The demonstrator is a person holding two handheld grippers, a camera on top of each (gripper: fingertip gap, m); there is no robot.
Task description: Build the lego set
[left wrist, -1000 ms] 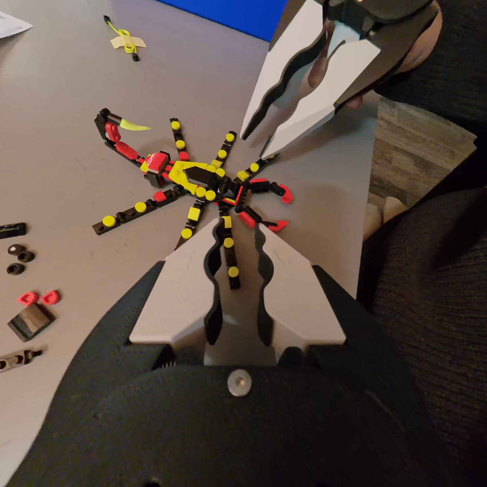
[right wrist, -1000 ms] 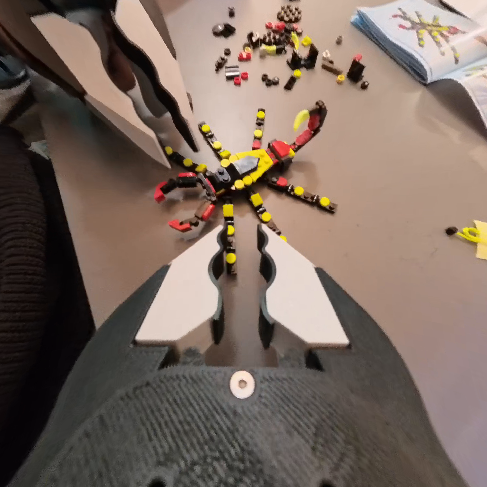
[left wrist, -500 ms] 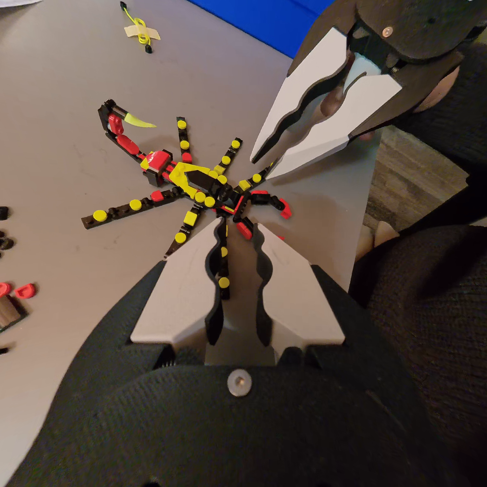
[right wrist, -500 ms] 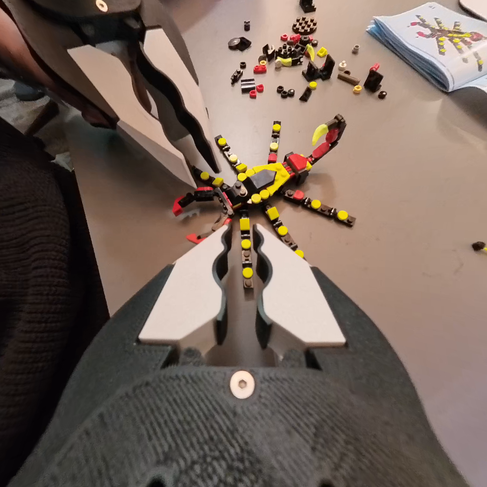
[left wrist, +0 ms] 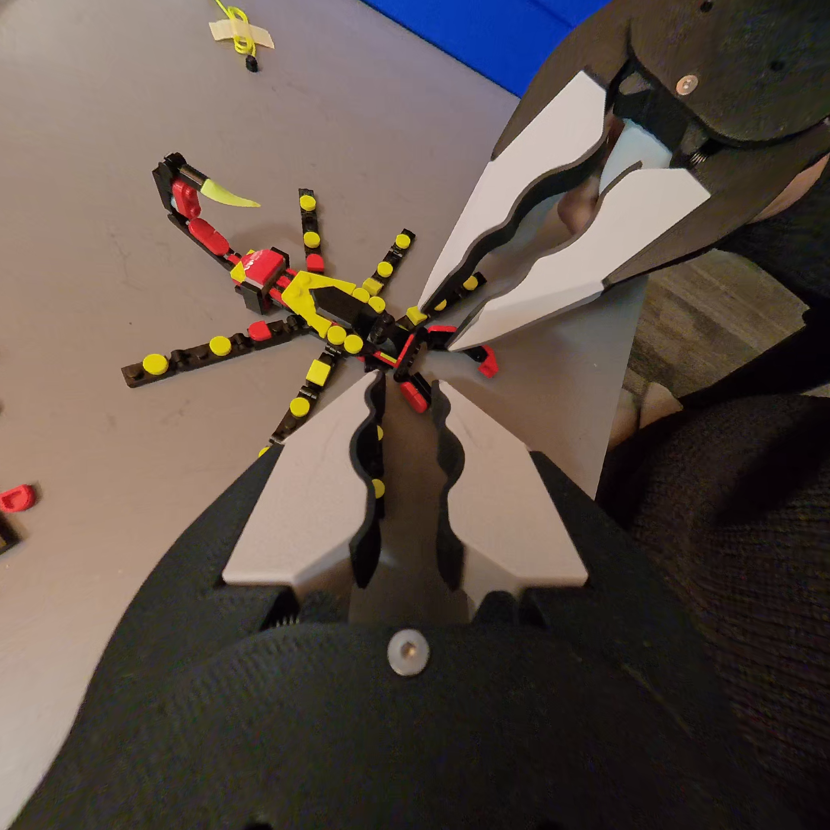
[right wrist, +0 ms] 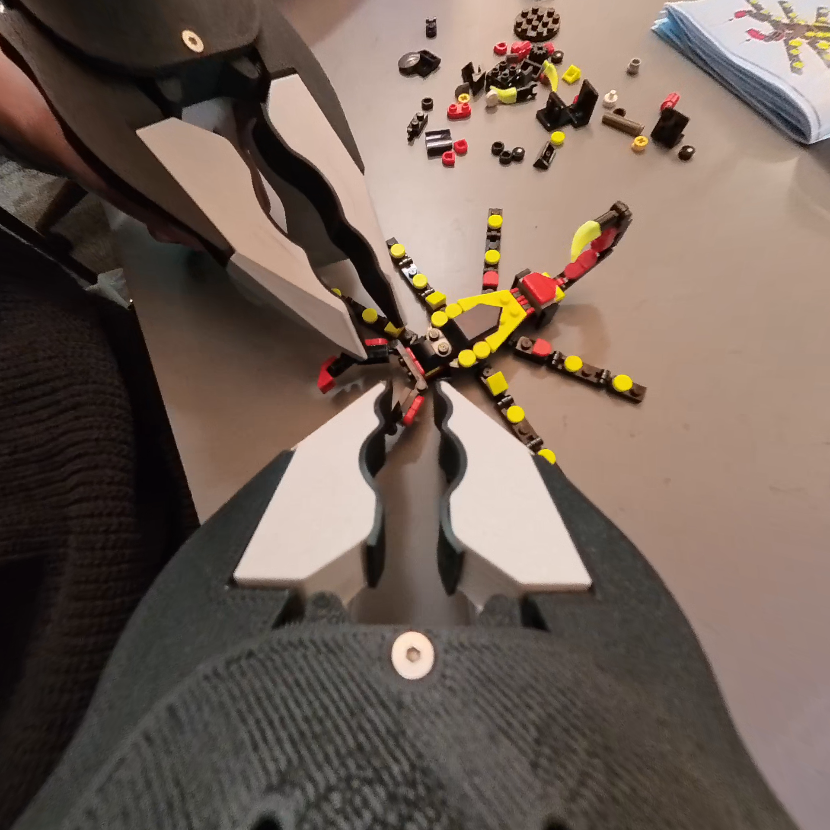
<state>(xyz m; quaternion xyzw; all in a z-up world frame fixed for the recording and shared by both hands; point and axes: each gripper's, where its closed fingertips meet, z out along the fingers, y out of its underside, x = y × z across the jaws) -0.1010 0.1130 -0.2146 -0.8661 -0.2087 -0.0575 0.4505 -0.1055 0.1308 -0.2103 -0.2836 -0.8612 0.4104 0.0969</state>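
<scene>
The brick-built scorpion (left wrist: 323, 310) lies flat on the grey table (left wrist: 112, 112); it looks light, rigid and apt to snap at its joints, so its body seems the safest hold. Two grippers flank its head: left gripper (left wrist: 406, 381) and right gripper (right wrist: 411, 386) each stand apart around a pincer arm, not clamped

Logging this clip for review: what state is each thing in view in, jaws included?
Brick scorpion: assembled, flat on the table, tail curled up.
Left gripper: jaws open, astride a front claw arm of the scorpion.
Right gripper: jaws open, astride the other claw arm.
Loose brick pieces: scattered, unassembled.
Instruction booklet: lying open on the table.
Yellow cord: taped to the table.
</scene>
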